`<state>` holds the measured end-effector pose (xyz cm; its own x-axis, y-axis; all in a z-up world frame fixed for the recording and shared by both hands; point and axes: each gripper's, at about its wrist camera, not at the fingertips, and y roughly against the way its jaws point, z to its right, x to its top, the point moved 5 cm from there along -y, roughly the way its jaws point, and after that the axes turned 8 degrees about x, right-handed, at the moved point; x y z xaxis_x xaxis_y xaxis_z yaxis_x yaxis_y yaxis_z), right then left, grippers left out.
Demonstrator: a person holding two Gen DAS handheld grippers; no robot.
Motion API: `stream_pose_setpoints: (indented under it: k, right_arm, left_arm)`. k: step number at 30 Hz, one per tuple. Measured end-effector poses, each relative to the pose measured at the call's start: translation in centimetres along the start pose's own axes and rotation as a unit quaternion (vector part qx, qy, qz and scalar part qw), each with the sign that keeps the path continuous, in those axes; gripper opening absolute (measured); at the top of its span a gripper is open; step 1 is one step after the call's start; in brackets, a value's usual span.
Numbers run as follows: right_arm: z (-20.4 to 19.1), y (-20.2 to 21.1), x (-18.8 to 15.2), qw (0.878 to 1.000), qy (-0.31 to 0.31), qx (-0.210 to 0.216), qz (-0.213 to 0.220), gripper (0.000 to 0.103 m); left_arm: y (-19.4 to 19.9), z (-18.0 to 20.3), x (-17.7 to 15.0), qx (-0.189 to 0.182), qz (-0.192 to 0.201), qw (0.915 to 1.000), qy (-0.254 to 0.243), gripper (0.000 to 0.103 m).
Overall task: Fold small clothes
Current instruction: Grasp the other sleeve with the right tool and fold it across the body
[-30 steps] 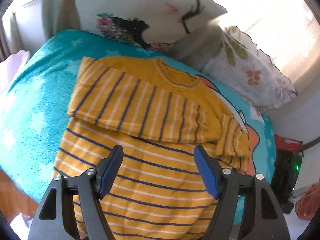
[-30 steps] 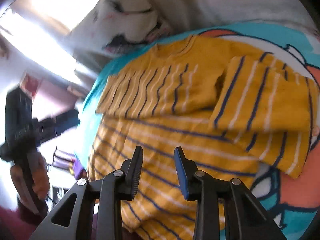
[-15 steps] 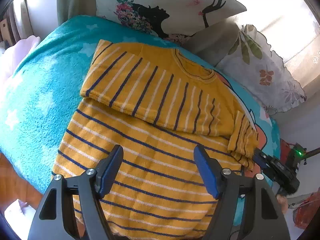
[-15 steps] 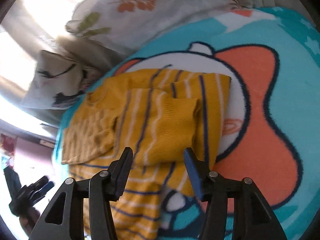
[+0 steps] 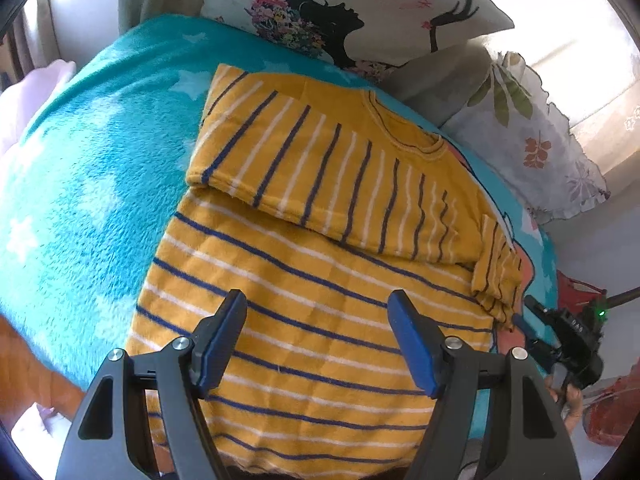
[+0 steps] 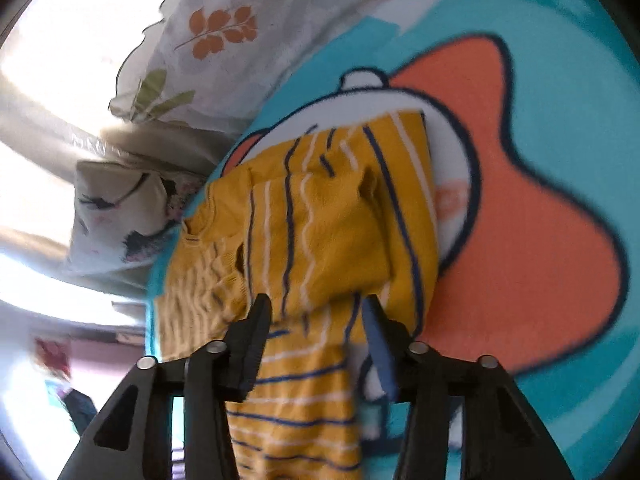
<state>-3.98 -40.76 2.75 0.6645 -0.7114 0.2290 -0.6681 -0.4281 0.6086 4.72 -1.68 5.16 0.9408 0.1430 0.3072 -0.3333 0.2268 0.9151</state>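
Right claw (image 6: 316,316) shifted to sweater's (image 5: 320,280) folded sleeve, collar far.

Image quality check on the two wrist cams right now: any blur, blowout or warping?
Left wrist: sharp; stripes on the sweater are crisp, fisheye bends the blanket edges, and the window area at top right is washed out. Right wrist: motion blur smears the sweater and the leaf-print pillow; the left side is blown out to white, and the dark lens rim shows in the corners.
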Motion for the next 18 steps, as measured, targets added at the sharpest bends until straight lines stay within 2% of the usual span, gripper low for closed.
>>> stream_pose_setpoints:
  k: [4, 7, 8, 9, 10, 11, 13, 14, 18]
  right_arm:
    - [0.0, -1.4, -0.2, 0.999, -0.043, 0.010, 0.024, 0.053]
    - [1.0, -2.9, 1.3, 0.997, -0.052, -0.035, 0.046, 0.051]
    - [1.2, -3.1, 1.8, 0.996, -0.057, -0.037, 0.058, 0.043]
    - [1.1, -3.2, 2.1, 0.995, -0.059, -0.047, 0.063, 0.023]
    - [0.6, -3.3, 2.4, 0.995, -0.054, -0.061, 0.062, 0.014]
    - [0.1, -3.3, 2.5, 0.995, -0.049, -0.059, 0.062, 0.011]
    - [-3.0, -3.3, 2.3, 0.996, -0.013, -0.058, 0.068, 0.011]
    - [-5.8, -3.6, 1.9, 0.996, 0.024, -0.060, 0.067, 0.011]
    - [-15.0, -7.3, -0.2, 0.989, 0.136, -0.042, 0.034, 0.010]
  left_arm:
    - [0.5, -1.1, 1.5, -0.011, 0.006, 0.9998, -0.013, 0.072]
    - [0.6, -2.4, 2.5, -0.016, 0.005, 0.9997, -0.019, 0.072]
    - [0.6, -2.9, 2.8, -0.015, 0.005, 0.9997, -0.021, 0.072]
    - [0.6, -3.3, 3.1, -0.014, 0.005, 0.9996, -0.022, 0.072]
    - [0.6, -3.8, 3.2, -0.015, 0.005, 0.9996, -0.022, 0.072]
    - [0.7, -4.3, 3.4, -0.016, 0.004, 0.9997, -0.020, 0.072]
    - [0.7, -5.6, 3.8, -0.015, 0.005, 0.9997, -0.016, 0.072]
    - [0.8, -6.5, 4.0, -0.015, 0.006, 0.9998, -0.011, 0.072]
    - [1.6, -9.7, 5.0, -0.011, 0.016, 0.9998, 0.007, 0.072]
